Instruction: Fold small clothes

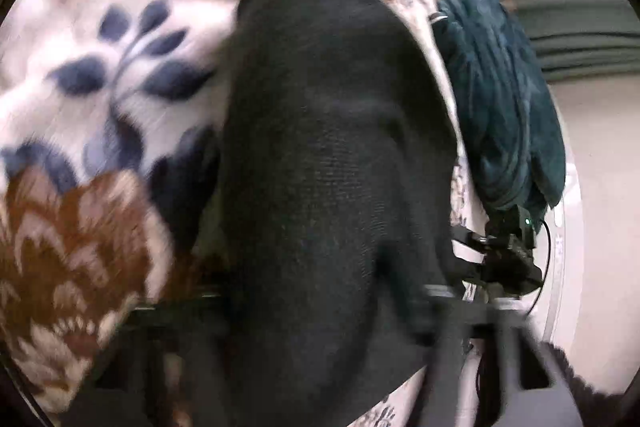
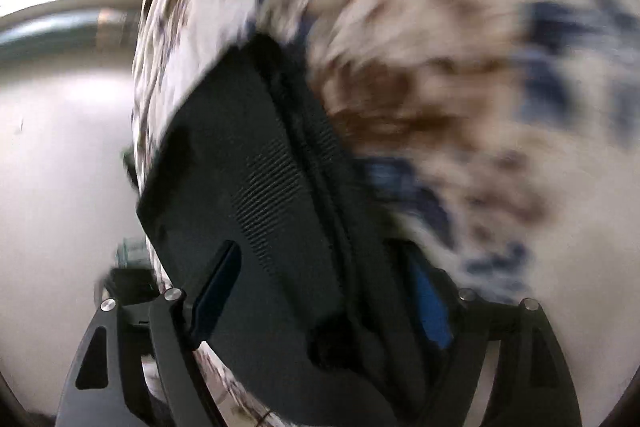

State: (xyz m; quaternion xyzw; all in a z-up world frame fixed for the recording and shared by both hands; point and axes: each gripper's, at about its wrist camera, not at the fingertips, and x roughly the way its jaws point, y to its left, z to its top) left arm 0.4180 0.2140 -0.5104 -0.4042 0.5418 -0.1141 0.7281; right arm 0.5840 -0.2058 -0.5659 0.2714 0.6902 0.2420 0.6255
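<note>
One black knit garment (image 1: pixel 328 155) here, lying on one floral blanket (image 1: pixel 92 75) (cream with navy leaves and rust-brown flowers), and it fills the middle of both wrist views. One teal garment (image 1: pixel 500 99) sits bunched at the blanket's far edge, well apart from the black one.

Left gripper (image 1: pixel 304 311): the black fabric drapes right over its fingers, so I can't tell how far apart they stand or whether they pinch it. Everything's pretty motion-blurred too.

Right gripper (image 2: pixel 320 291): fingers (image 2: pixel 218 287) spread wide, one on each side of the black garment's folded edge. The fabric sits between them, but whether the blue pads press on it I can't make out.
</note>
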